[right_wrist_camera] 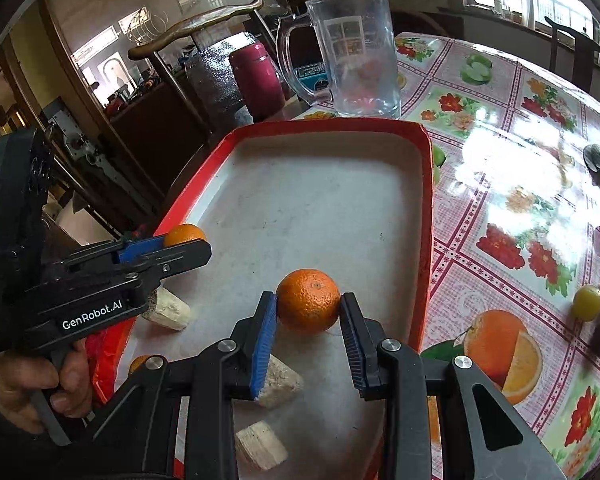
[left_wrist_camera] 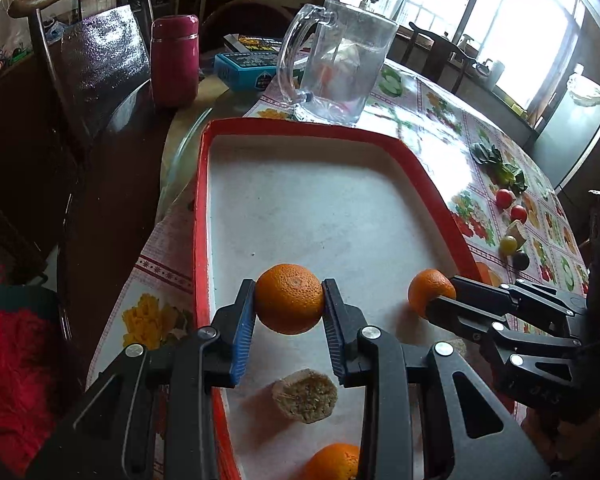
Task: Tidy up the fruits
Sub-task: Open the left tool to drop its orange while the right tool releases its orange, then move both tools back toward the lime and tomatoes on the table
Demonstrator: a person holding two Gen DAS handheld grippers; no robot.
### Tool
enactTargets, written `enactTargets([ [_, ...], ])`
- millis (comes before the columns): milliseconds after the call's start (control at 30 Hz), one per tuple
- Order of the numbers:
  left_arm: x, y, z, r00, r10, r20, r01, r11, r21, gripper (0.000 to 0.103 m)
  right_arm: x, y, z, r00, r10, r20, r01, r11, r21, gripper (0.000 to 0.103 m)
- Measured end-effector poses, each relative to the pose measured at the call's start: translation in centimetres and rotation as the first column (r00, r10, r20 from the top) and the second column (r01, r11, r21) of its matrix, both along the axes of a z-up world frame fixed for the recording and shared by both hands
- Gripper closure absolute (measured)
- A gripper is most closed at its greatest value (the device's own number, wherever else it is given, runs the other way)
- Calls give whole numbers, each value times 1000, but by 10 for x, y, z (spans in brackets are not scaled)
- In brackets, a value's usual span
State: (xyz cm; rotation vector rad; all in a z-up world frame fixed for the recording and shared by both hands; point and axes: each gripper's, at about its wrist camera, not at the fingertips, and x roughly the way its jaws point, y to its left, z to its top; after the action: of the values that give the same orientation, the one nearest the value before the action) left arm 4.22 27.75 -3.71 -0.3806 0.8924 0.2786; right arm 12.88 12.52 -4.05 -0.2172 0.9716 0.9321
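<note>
Left tool pinches an orange over the red tray at frame centre; right tool pinches another orange. Small fruits wait on the table, far right; sorting looks partway.

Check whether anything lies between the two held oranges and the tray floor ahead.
Nothing visible does. The tray floor ahead of the left orange and the right orange is bare; the beige chunks lie nearer the cameras, behind both.
</note>
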Motion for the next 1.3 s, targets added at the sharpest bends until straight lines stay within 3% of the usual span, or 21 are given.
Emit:
enactTargets([
  [367, -5, -4, -1, 999, 21, -31, -21, 1000, -2, 72, -4, -27, 15, 1000, -24, -14, 25, 997, 70, 66],
  [567, -12, -15, 14, 1000, 23, 7, -23, 1000, 5, 71, -7, -73, 24, 996, -85, -8, 86, 990, 108, 65],
  [700, -11, -30, 30, 998, 7, 57, -9, 1000, 24, 63, -2, -111, 23, 988, -150, -24, 152, 982, 114, 63],
  [1300, 33, -138, 49, 974, -219, 66, 216, 975, 51, 63, 25, -243, 13, 930, -366, -37, 368, 922, 120, 63],
])
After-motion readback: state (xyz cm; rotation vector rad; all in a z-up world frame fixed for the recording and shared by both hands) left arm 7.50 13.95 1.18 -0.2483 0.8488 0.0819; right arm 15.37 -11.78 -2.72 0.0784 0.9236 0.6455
